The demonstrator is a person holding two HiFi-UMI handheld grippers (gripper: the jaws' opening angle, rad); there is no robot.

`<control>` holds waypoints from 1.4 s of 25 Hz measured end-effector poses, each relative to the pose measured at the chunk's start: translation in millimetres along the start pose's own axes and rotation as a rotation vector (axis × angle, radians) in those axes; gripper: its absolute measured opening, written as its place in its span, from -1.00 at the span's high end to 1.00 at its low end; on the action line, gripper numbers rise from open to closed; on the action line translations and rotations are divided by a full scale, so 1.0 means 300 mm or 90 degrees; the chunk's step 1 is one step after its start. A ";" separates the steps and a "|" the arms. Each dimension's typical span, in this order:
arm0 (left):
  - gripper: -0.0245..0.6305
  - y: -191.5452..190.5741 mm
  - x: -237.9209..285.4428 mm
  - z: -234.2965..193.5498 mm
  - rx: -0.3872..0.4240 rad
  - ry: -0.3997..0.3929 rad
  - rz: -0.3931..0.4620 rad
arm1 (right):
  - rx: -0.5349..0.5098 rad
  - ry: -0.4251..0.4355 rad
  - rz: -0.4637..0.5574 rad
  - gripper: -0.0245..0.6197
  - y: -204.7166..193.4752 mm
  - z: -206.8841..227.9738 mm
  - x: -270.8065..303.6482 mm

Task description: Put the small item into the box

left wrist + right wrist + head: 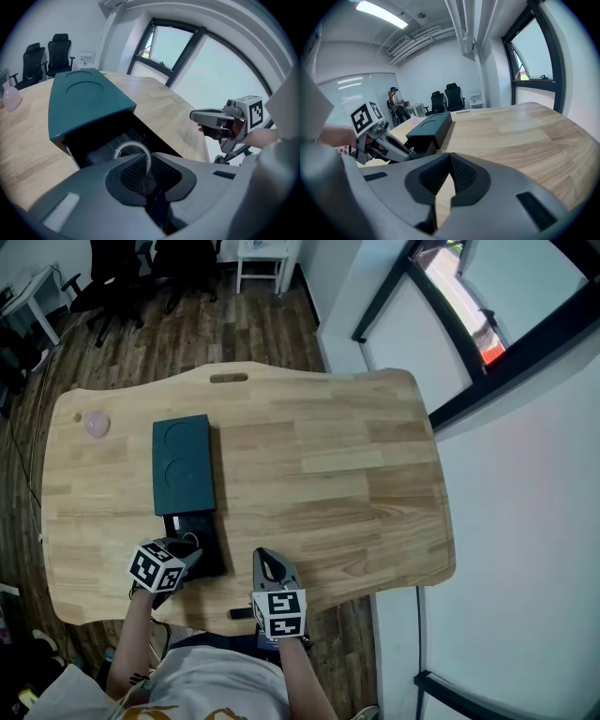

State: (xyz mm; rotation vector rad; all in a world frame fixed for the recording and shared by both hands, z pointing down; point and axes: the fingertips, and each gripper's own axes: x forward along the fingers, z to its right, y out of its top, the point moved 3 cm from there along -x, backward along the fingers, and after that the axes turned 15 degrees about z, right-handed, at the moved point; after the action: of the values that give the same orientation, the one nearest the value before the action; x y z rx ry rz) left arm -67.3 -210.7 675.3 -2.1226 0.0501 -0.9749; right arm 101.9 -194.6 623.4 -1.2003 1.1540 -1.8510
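Note:
A dark teal box [183,463] lies on the wooden table [328,474], its black drawer [199,538] pulled out toward me. My left gripper [192,554] hangs at the drawer's open end, shut on a thin pale ring [133,151]. In the left gripper view the ring stands upright between the jaws, just over the drawer [105,140] and in front of the box [84,101]. My right gripper [265,557] is beside it, to the right of the drawer near the front edge, shut and holding nothing. The right gripper view shows the box [431,126] and the left gripper [389,147].
A small pink object [97,424] sits at the table's far left corner. A slot [229,378] is cut near the far edge. A black item [240,613] lies at the front edge. Office chairs [122,277] stand on the floor beyond; a window wall [487,334] is on the right.

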 end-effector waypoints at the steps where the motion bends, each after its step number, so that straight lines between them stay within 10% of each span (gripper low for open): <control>1: 0.82 -0.007 0.004 0.004 0.004 -0.004 -0.021 | 0.001 0.000 -0.001 0.91 -0.002 0.002 0.003; 15: 0.82 -0.031 0.056 0.047 0.067 -0.016 -0.200 | 0.011 -0.007 -0.006 0.91 -0.011 0.034 -0.013; 35: 0.71 0.007 0.020 0.075 0.082 -0.007 -0.100 | 0.000 -0.008 0.016 0.91 0.037 0.004 -0.070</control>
State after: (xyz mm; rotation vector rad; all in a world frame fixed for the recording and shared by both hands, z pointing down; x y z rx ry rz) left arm -47.6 -199.8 668.8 -2.0364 -0.1833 -1.0294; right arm 111.6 -181.6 605.9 -1.1899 1.1567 -1.8229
